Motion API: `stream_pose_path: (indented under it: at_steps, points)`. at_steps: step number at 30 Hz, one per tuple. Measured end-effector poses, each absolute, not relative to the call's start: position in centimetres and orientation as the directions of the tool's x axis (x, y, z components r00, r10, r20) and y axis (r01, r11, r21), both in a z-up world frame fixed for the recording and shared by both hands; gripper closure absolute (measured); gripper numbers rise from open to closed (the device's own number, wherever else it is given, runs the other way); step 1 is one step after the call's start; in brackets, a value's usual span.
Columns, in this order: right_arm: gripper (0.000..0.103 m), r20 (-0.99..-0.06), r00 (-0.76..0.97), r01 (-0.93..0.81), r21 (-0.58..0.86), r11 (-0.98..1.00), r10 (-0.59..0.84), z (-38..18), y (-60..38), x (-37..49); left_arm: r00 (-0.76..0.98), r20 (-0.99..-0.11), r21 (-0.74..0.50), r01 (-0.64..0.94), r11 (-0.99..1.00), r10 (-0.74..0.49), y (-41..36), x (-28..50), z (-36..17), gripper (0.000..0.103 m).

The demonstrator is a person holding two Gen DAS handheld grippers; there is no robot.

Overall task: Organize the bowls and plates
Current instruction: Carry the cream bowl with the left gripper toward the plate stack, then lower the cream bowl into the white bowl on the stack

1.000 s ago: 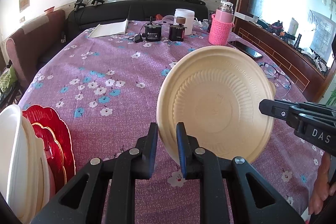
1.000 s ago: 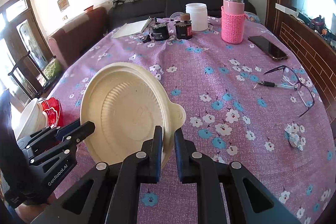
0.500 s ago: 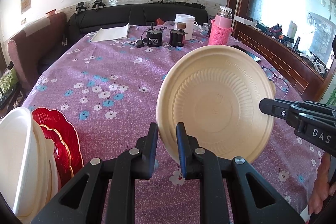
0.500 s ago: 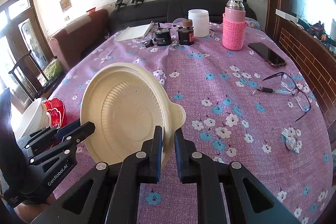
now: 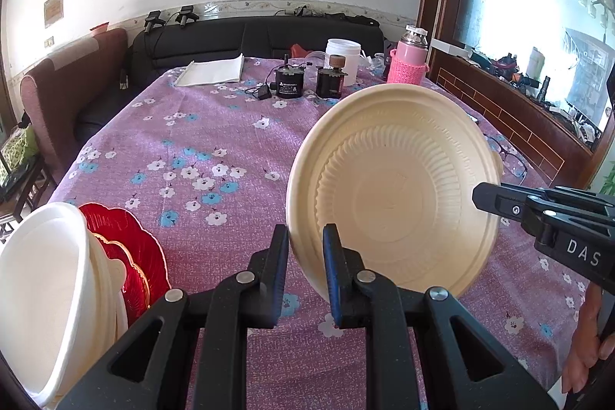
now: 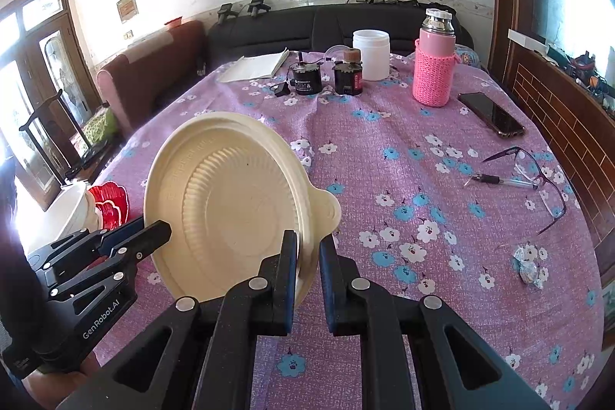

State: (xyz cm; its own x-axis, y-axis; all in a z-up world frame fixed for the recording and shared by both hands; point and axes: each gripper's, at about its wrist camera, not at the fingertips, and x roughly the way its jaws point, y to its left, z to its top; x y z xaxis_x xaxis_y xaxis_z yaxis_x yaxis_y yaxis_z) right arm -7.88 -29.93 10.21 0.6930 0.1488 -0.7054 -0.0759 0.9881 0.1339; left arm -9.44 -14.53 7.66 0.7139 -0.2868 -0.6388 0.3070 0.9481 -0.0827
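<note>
A cream ribbed plate (image 5: 396,187) with a small tab is held on edge above the table, tilted. My left gripper (image 5: 305,237) is shut on its left rim. My right gripper (image 6: 308,244) is shut on the opposite rim near the tab; the plate (image 6: 230,198) fills the left of the right wrist view. A stack of white bowls (image 5: 42,298) stands at the near left table edge, with red scalloped plates (image 5: 130,248) beside it. They also show small in the right wrist view, the bowls (image 6: 73,210) and the red plates (image 6: 109,202).
The table has a purple flowered cloth (image 6: 384,148). At the far end stand a pink flask (image 6: 434,64), a white jar (image 6: 371,54), two small black devices (image 6: 307,77) and a notebook (image 6: 255,66). A phone (image 6: 490,112), glasses (image 6: 538,179), a pen and foil wrappers (image 6: 528,266) lie right.
Both grippers have lifted the plate higher, so the table sits lower in both views. The bowl stack and red plates show more fully at the left.
</note>
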Motion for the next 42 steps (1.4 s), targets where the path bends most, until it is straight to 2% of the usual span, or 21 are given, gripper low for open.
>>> stream_pose_path:
  at_steps: [24, 33, 42]
  points:
    - [0.09, -0.657, 0.731, -0.145, 0.115, 0.983, 0.185, 13.5, -27.4, -8.5, 0.782, -0.562, -0.089, 0.267, 0.959, -0.27, -11.4, -11.9, 11.7, 0.086]
    - [0.09, -0.622, 0.736, -0.241, 0.129, 0.962, 0.268, 16.2, -24.2, -8.8, 0.833, -0.507, -0.089, 0.203, 0.975, -0.22, -7.5, -13.9, 14.8, 0.086]
    - [0.089, -0.62, 0.679, -0.362, 0.185, 0.914, 0.394, 17.5, -20.1, -8.7, 0.852, -0.505, -0.077, 0.112, 0.991, -0.136, -3.1, -16.0, 15.9, 0.083]
